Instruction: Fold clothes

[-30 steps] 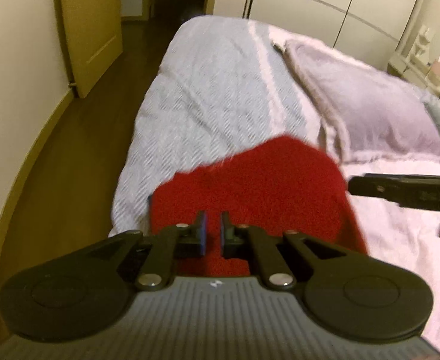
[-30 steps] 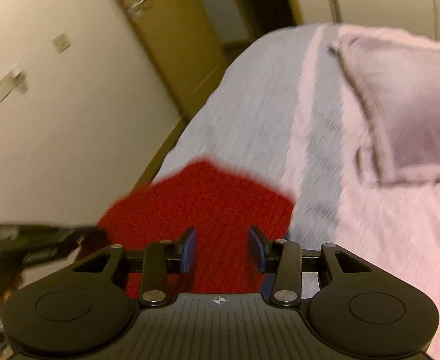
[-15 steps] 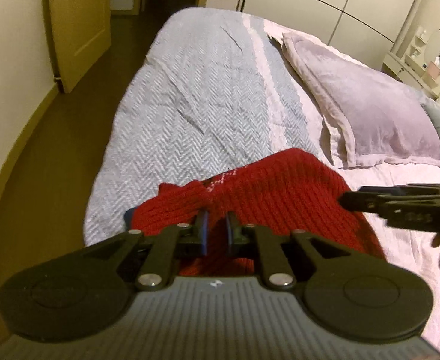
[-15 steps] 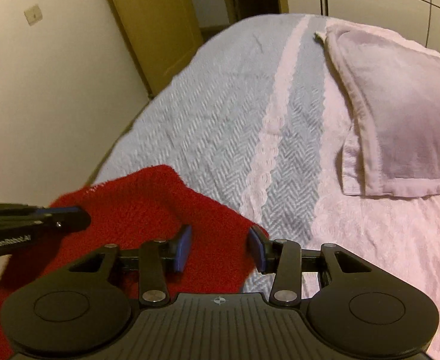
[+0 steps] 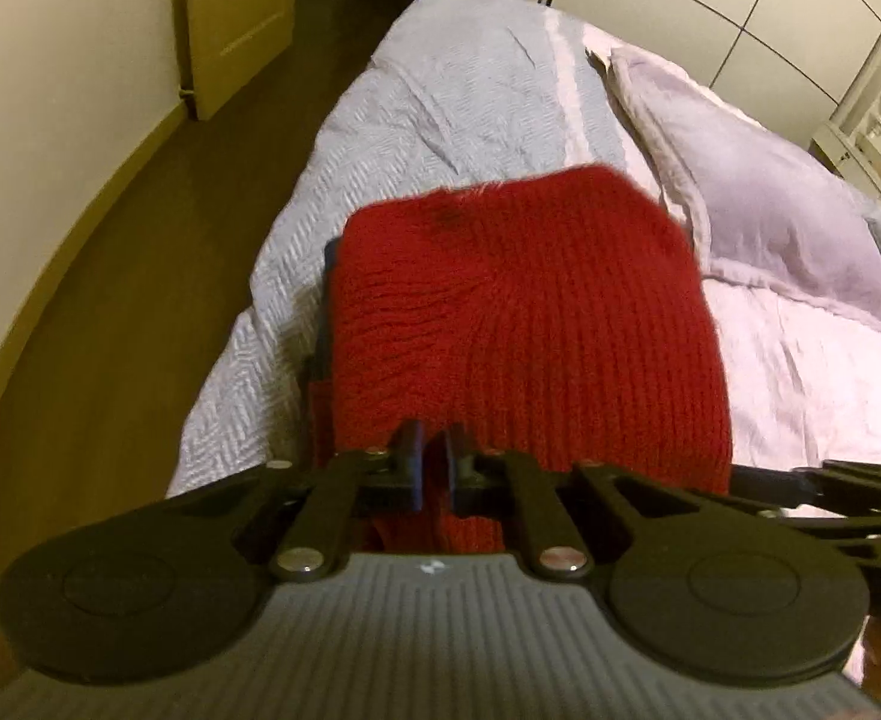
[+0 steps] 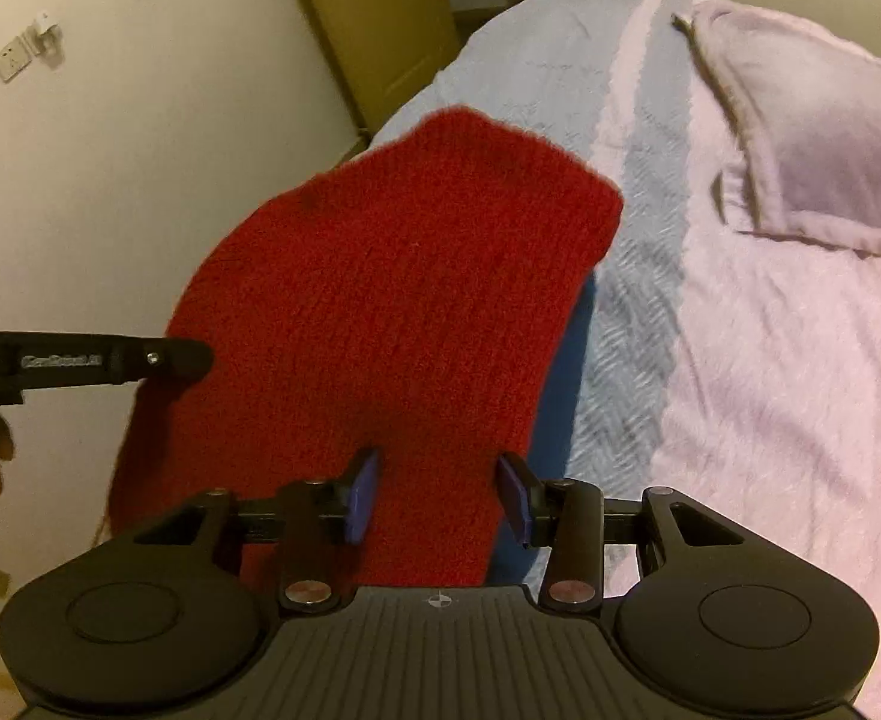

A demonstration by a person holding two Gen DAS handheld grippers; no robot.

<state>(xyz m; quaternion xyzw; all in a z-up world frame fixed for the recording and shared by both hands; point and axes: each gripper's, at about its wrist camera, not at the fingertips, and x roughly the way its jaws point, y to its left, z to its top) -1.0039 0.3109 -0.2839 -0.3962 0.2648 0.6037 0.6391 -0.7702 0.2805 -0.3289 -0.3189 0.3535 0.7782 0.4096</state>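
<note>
Left wrist view: left gripper (image 5: 433, 463), jaws nearly together and closing, pinching near edge of red knit garment (image 5: 524, 324); garment spreads away from the fingers over near part of bed w/ grey-blue herringbone cover (image 5: 440, 96); lilac pillow (image 5: 758, 204) far right; right gripper's side at right edge. Right wrist view: right gripper (image 6: 437, 495), jaws about half open, blue pads (image 6: 362, 495) apart; red knit runs between them, whether pads press it can't tell. Left gripper's tip (image 6: 164, 357) at garment's left edge.
</note>
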